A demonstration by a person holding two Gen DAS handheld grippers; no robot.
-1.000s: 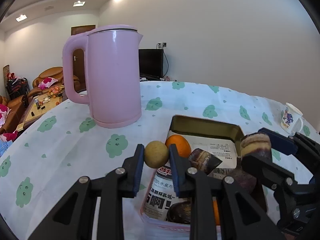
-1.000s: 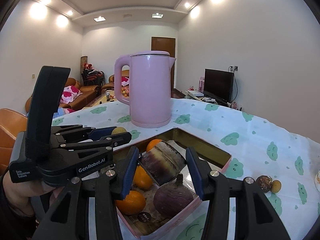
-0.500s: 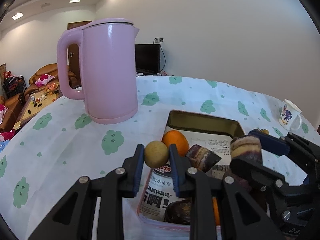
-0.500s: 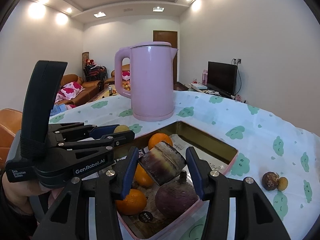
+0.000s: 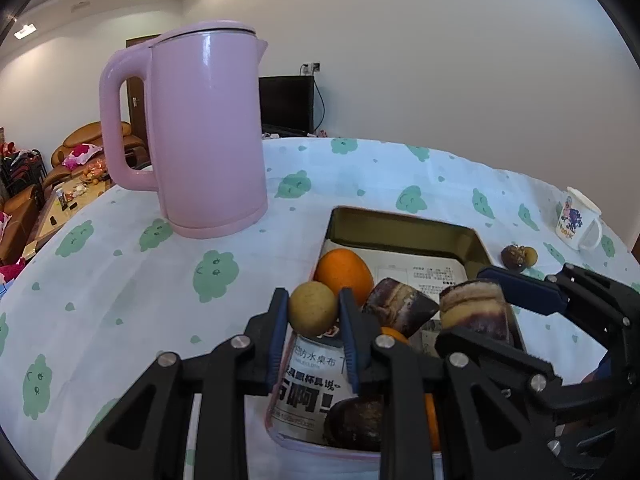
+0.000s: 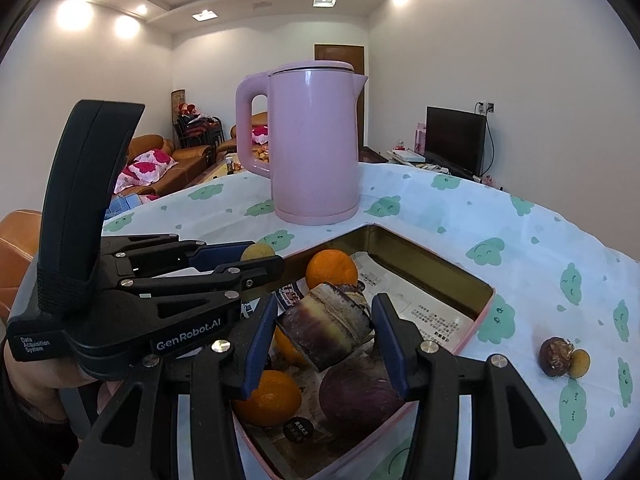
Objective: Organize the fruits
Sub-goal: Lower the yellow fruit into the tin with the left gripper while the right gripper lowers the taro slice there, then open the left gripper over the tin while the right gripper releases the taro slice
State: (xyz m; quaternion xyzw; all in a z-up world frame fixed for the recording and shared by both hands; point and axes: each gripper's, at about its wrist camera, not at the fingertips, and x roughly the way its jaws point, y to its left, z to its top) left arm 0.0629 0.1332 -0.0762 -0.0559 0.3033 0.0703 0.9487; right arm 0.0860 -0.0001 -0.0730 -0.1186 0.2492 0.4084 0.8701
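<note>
Both loads look ready to drop, so I'd lower each one right down into the tin (image 5: 404, 222) before letting go, since round stuff rolls. The left gripper (image 5: 313, 312) is clenched on a small yellowish-brown round fruit (image 5: 312, 308), hanging over the tin's near left edge, so nudge it inward to clear the rim. Next over, the right gripper (image 6: 326, 326) is grasping a chunk of purple sugarcane (image 6: 326, 326), cut ends showing, tilted, above the oranges (image 6: 331, 266) and a dark purple bulb (image 6: 360, 390) in the tin. I'd aim it at the bare paper lining at the far end. Two small fruits (image 6: 562, 358) sit touching on the worktop (image 6: 440, 208), near the tin's right side.
</note>
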